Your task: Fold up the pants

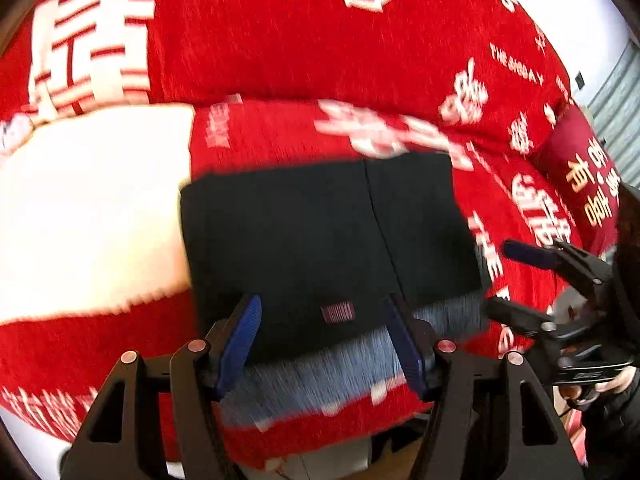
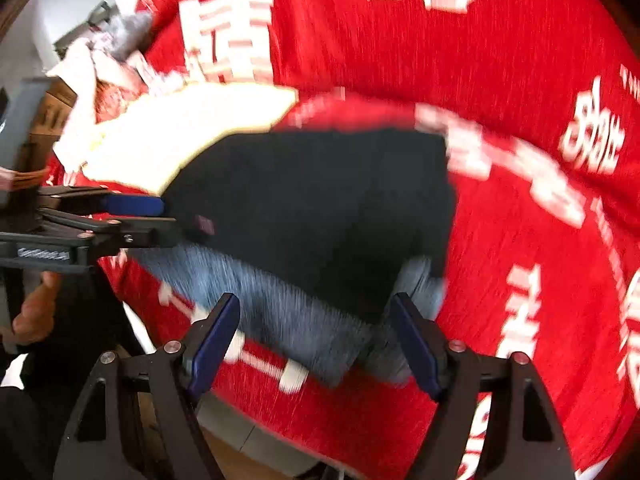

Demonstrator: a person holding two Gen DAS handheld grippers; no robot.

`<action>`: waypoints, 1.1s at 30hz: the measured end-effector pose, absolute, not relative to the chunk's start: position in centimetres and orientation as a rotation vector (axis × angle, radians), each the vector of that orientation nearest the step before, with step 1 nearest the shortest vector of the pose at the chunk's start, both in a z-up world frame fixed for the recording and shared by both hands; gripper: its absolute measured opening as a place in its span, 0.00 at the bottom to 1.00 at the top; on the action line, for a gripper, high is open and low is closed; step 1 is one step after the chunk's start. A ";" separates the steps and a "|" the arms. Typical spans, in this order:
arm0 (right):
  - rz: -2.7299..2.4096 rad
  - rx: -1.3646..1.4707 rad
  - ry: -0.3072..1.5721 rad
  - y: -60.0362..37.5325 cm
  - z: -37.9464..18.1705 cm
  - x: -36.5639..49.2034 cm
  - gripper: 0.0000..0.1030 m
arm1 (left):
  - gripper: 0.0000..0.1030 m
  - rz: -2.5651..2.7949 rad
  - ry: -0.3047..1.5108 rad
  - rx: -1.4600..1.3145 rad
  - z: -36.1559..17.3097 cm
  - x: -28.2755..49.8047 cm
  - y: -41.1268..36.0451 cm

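The pants lay folded into a compact dark rectangle on a red bedspread printed with large white characters. The fabric looked black or very dark navy, flat and smooth on top, with a single straight seam or fold edge running from the far side toward the near side, right of the middle. A small reddish label sat on the top layer close to the near edge. Along that near edge a strip of lighter grey-blue fabric stuck out from under the dark layer, smeared by motion blur in both views. On the left, the pants touched a cream-white cloth lying on the bedspread, which overlapped their far left corner in the right wrist view.

The left gripper hovered over the near edge of the pants, its blue-padded jaws spread wide with nothing between them. The right gripper hung over the near right corner of the pants, its jaws likewise spread and empty. A dark red cushion with gold characters lay at the right side of the bed.
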State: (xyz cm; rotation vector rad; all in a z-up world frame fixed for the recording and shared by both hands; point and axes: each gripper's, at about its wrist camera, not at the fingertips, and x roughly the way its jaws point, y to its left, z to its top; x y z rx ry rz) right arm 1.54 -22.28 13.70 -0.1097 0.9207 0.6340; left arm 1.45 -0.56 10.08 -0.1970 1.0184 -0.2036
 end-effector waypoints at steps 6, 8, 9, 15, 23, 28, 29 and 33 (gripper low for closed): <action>0.685 -0.074 0.839 -19.2 16.6 8.1 0.79 | 0.63 -0.091 1.084 -0.220 9.1 9.1 1.0; 0.702 -0.082 0.890 -17.3 15.3 11.0 0.79 | 0.63 -0.043 1.129 -0.216 7.9 10.7 1.3; 0.696 -0.096 0.936 -16.4 13.9 12.5 0.79 | 0.63 -0.012 1.155 -0.208 6.9 11.7 1.5; 0.649 -0.081 1.138 -16.3 7.5 15.3 0.79 | 0.74 0.024 1.196 -0.114 4.3 12.7 0.2; 0.591 -0.092 1.142 -16.4 9.5 14.5 0.79 | 0.84 0.039 1.169 -0.105 5.4 11.4 -0.4; 0.580 -0.155 1.036 -17.6 12.7 8.2 0.85 | 0.84 0.033 1.146 -0.157 6.5 7.5 0.3; 0.585 -0.153 1.031 -17.8 12.8 7.1 0.85 | 0.84 0.034 1.147 -0.160 6.4 7.1 0.3; 0.641 -0.076 1.062 -18.5 12.1 3.9 0.85 | 0.84 0.051 1.153 -0.143 5.6 5.0 -0.1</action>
